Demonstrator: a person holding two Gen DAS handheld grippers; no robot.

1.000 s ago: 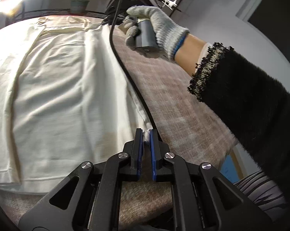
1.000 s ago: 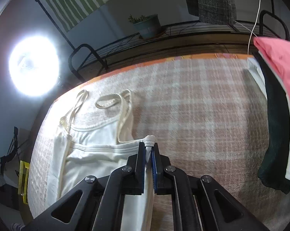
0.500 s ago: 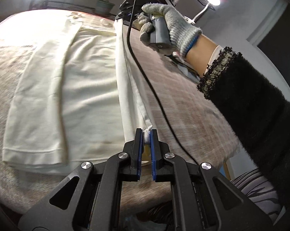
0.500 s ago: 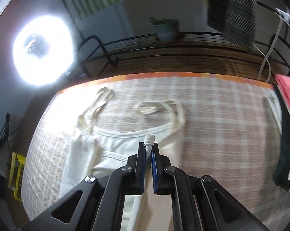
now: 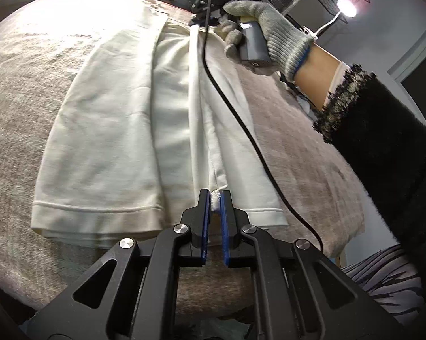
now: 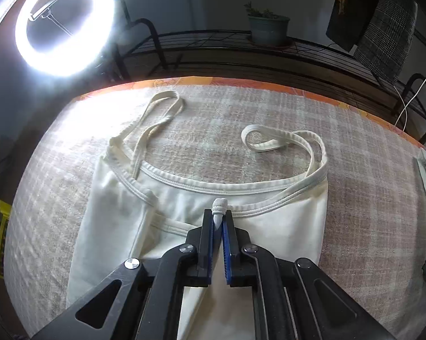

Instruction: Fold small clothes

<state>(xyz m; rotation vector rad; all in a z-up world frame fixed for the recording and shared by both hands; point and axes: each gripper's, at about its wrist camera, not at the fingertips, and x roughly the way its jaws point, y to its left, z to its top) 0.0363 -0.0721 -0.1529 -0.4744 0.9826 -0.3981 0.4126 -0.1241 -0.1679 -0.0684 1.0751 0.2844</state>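
A cream camisole lies on the checked blanket, left side already folded in, right edge raised between the left gripper, pinched shut on the hem, and right gripper, clamped on the top edge; later folds remain.

One cream camisole, two claws, two shoulder straps, one ring light, one potted plant

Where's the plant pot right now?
In the right wrist view, the plant pot sits on the black wire shelf behind the bed, right of the ring light.
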